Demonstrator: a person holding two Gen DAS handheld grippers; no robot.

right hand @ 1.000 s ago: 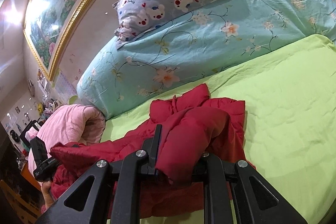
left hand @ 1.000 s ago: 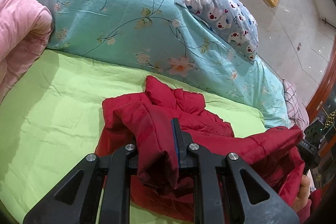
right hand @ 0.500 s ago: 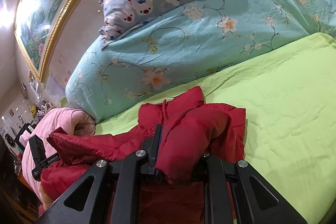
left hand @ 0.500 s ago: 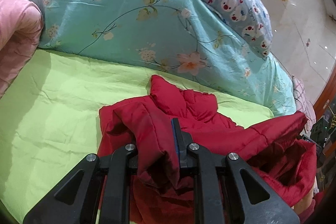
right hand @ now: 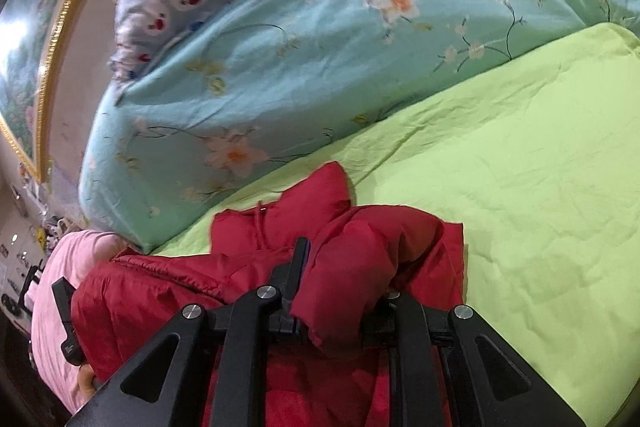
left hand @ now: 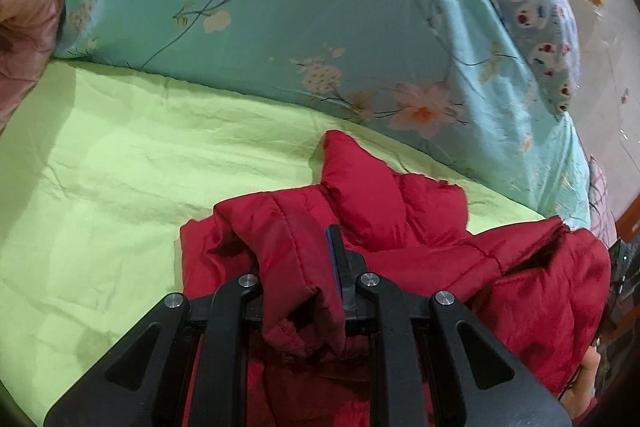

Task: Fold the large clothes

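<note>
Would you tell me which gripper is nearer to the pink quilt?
Left. The left gripper, shut on the red jacket, is next to the pink quilt; the right gripper holds the jacket's far side, away from it.

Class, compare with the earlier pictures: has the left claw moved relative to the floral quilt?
Yes. The left claw, shut on the red jacket, has moved forward toward the floral quilt, which now looms larger and nearer.

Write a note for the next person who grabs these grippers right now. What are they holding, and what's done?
Left gripper: shut on a fold of the red jacket.
Right gripper: shut on another fold of it.
The jacket lies bunched on the green sheet, near the blue floral duvet.
Done: both edges gripped and carried over the jacket's body.
Left: probably lay the held edges down, let go, then finish folding and flatten.
</note>
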